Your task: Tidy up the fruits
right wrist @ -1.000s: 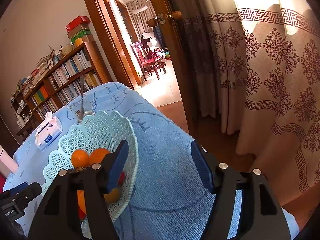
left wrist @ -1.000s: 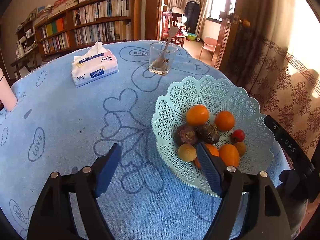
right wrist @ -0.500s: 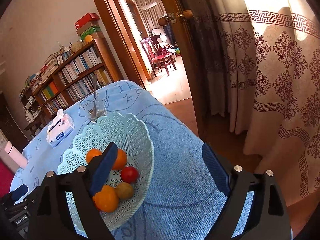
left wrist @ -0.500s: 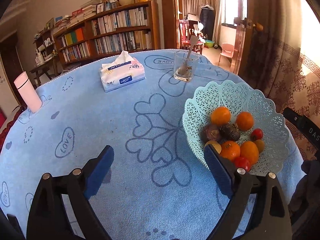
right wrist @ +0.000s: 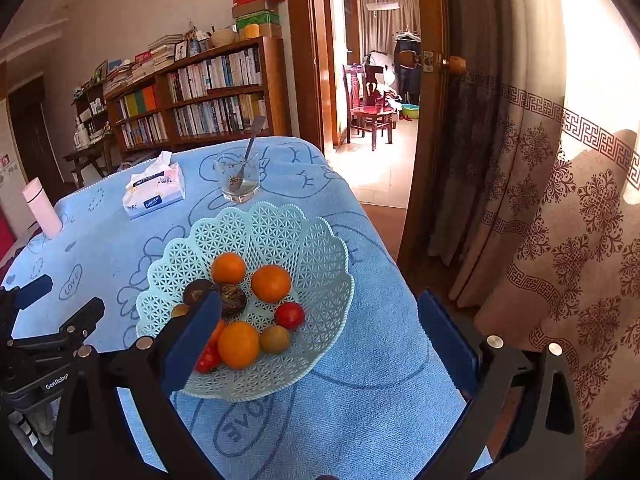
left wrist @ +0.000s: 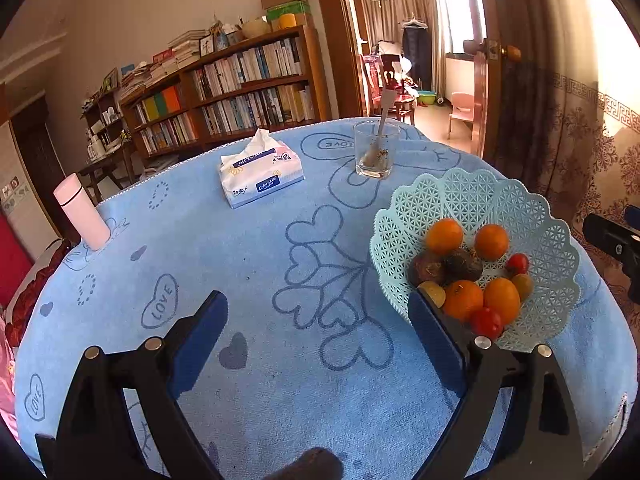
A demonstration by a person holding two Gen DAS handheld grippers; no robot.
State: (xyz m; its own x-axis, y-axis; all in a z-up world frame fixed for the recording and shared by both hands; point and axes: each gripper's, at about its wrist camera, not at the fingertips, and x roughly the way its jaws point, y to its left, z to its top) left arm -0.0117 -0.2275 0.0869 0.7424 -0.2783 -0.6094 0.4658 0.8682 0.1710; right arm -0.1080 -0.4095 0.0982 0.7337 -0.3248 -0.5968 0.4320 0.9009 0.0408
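Fruits (right wrist: 248, 312) sit in basket (right wrist: 312, 248) on worktop (left wrist: 260, 264), held by neither gripper. Left gripper (left wrist: 320, 340) fingers spread, empty, basket beside its right finger. Right gripper (right wrist: 320, 336) fingers opening, empty, over basket's near edge.

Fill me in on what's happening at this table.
A person holds a two-finger tool in each hand above a table with a blue cloth, sorting fruit. All the fruit in view, oranges, small red ones and dark ones, lies in the basket. The left tool is open and empty over the cloth. The right tool is opening, with nothing between its jaws. A tissue pack, a glass and a pink bottle stand apart.
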